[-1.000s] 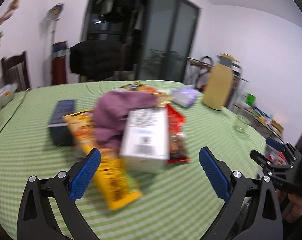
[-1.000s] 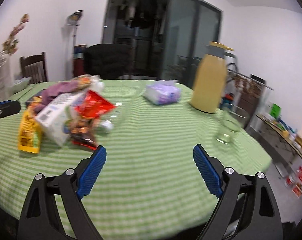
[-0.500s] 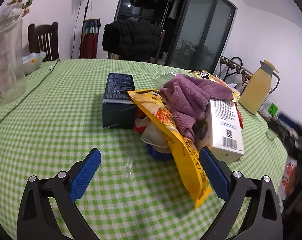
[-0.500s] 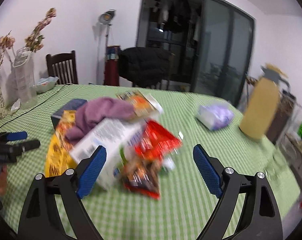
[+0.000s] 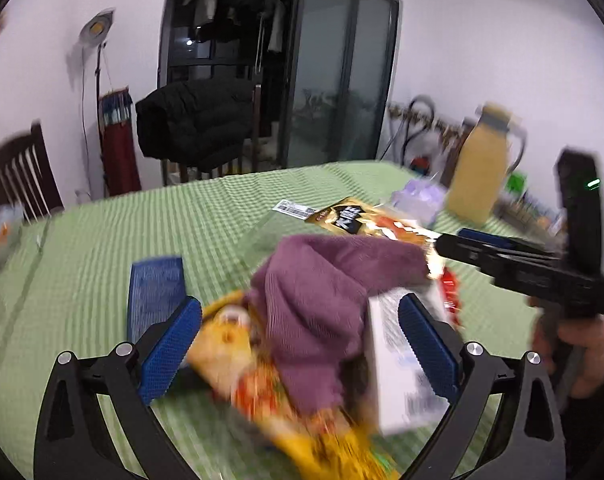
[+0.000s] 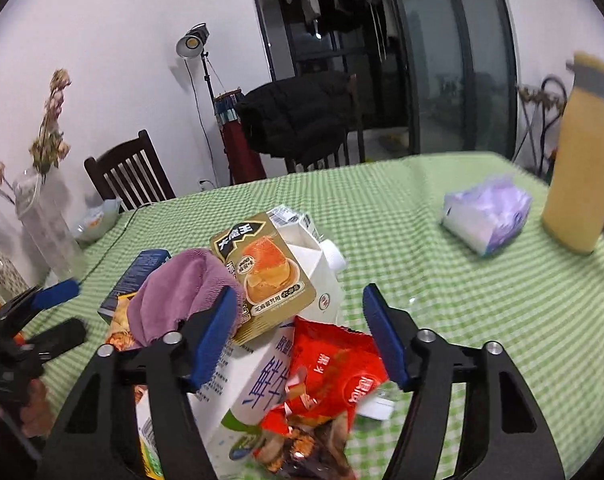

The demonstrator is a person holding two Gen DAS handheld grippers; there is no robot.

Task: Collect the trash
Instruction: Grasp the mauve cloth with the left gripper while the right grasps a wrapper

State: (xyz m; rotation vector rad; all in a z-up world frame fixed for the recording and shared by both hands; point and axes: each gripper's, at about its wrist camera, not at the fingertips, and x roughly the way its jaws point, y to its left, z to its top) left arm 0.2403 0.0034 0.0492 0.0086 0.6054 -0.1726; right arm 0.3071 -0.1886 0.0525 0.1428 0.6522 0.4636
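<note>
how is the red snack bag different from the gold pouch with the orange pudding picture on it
The red snack bag is crumpled and looks torn open at its near end, while the gold pouch looks flat and smooth. The red snack bag lies at the near edge of the pile, between the right gripper's open fingers; the gold pouch sits higher and farther back, propped on the white carton. Both are printed packets in the same heap on the green checked tablecloth.

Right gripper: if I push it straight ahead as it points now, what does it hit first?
Most likely the red snack bag lying between the open fingers of the right gripper, atop the milk carton; depth is uncertain.
</note>
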